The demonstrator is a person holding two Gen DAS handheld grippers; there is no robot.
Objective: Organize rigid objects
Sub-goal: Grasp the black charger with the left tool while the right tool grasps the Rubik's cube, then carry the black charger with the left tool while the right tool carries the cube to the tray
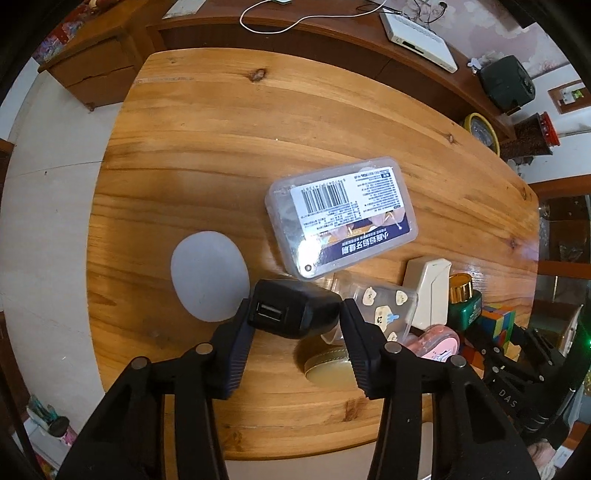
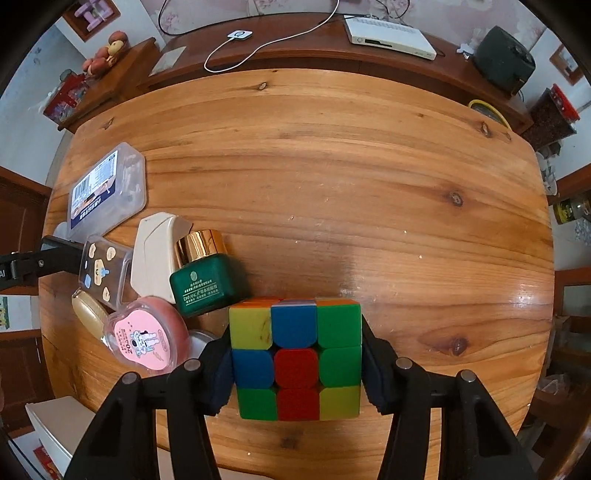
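Note:
My left gripper (image 1: 295,317) is shut on a black USB charger (image 1: 291,312), held just above the wooden table (image 1: 258,147) beside a pale round lid (image 1: 208,275). My right gripper (image 2: 297,363) is shut on a colourful puzzle cube (image 2: 297,356), also seen at the right edge as the cube (image 1: 496,325). Left of the cube lies a cluster: a green jar with a gold cap (image 2: 207,275), a cream case (image 2: 155,254), a clear patterned case (image 2: 103,273), a pink round box (image 2: 146,338) and a clear labelled box (image 2: 105,188).
A gold-rimmed tin (image 1: 327,365) lies under the left fingers. Behind the table runs a dark sideboard (image 2: 314,48) with a white device (image 2: 389,35), a white cable and a dark speaker (image 2: 504,59). Bare table (image 2: 369,184) spreads across the centre and right.

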